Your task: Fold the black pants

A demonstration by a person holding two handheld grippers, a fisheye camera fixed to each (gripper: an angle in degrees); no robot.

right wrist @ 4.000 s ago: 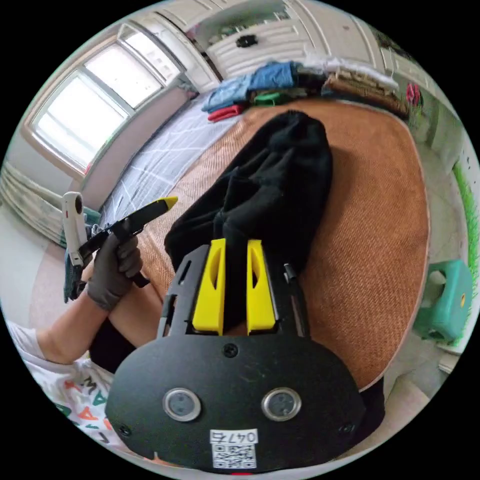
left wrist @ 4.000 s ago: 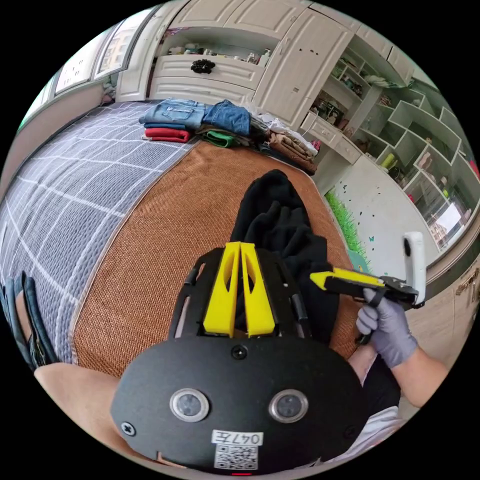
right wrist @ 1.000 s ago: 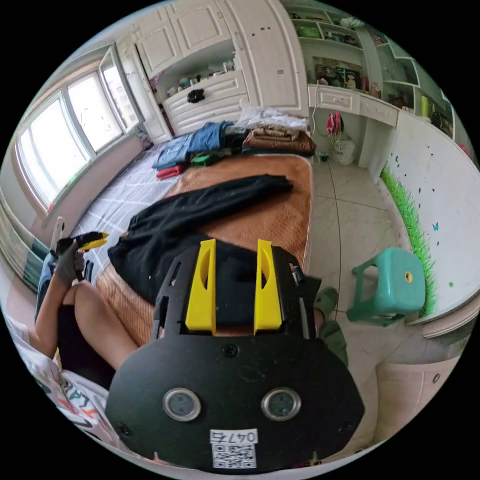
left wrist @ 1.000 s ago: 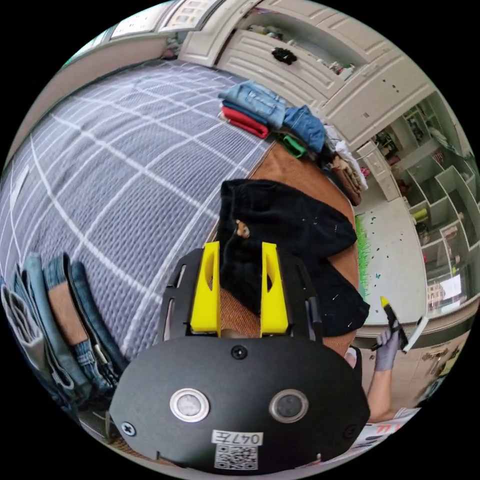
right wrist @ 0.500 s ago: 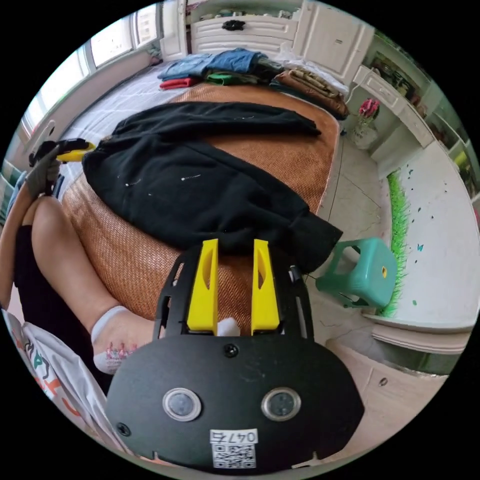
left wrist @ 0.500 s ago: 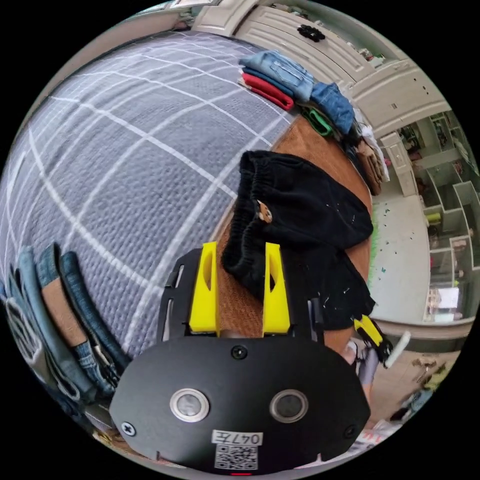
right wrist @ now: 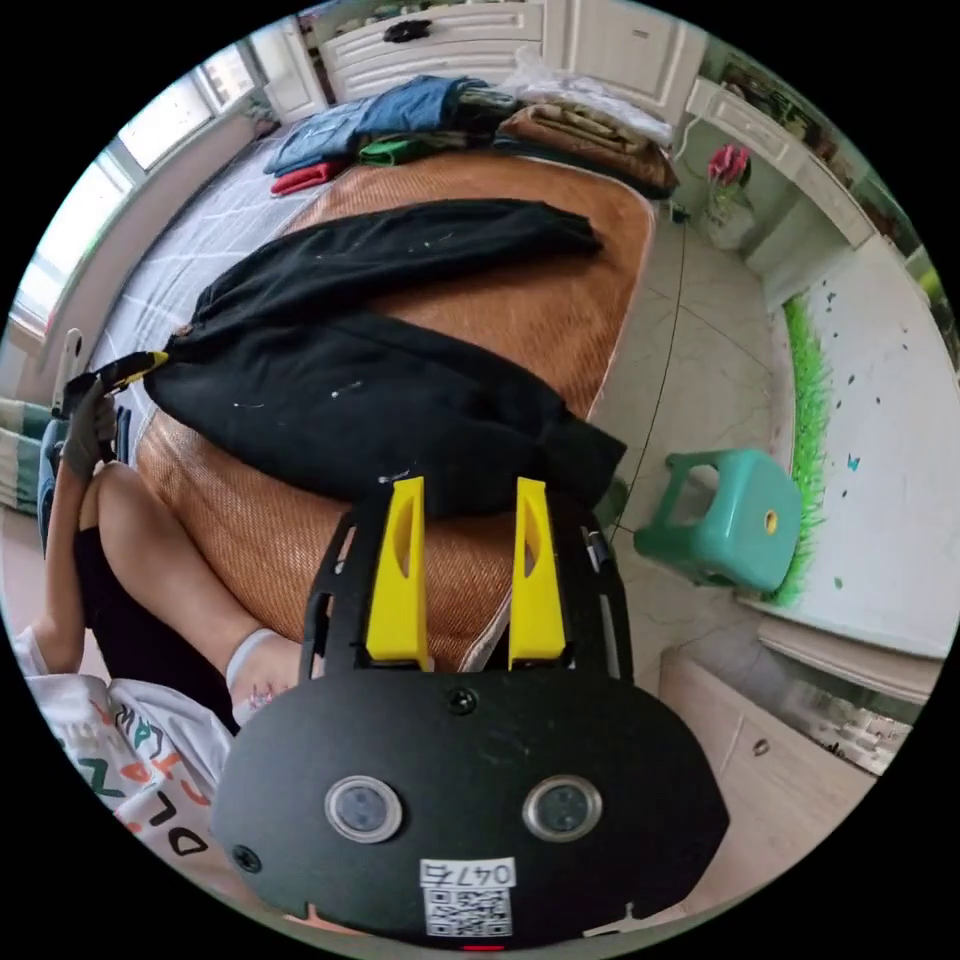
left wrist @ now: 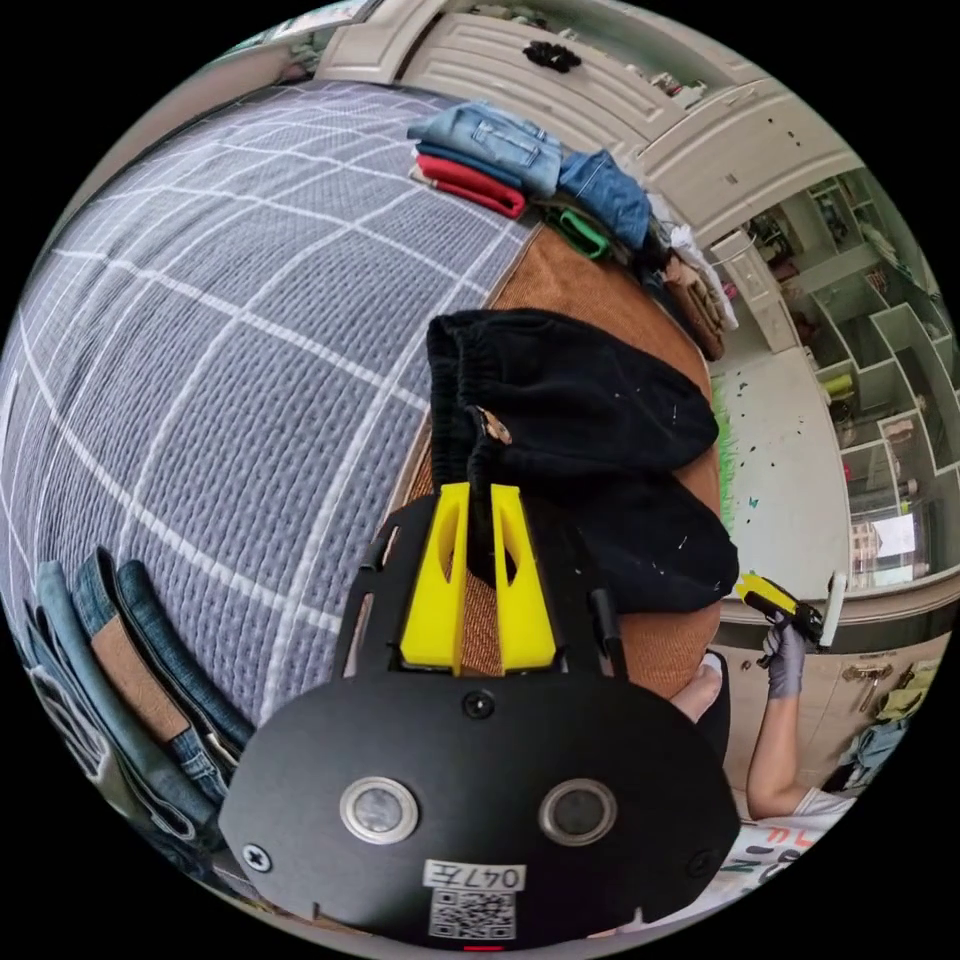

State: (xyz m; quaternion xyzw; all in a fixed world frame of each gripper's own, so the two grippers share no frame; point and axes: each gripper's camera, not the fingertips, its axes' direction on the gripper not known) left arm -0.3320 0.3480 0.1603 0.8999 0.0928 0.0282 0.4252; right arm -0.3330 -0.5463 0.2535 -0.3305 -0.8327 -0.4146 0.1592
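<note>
The black pants (right wrist: 380, 330) lie spread across the brown mat (right wrist: 560, 300) on the bed, legs toward three o'clock in the right gripper view. The left tongs (left wrist: 478, 505) are clamped on the waistband. The right tongs (right wrist: 465, 495) stand apart over the mat's near edge, holding nothing. Folded clothes (right wrist: 420, 120) line the mat's twelve-o'clock end; a green stool (right wrist: 730, 525) stands on the floor at three o'clock.
</note>
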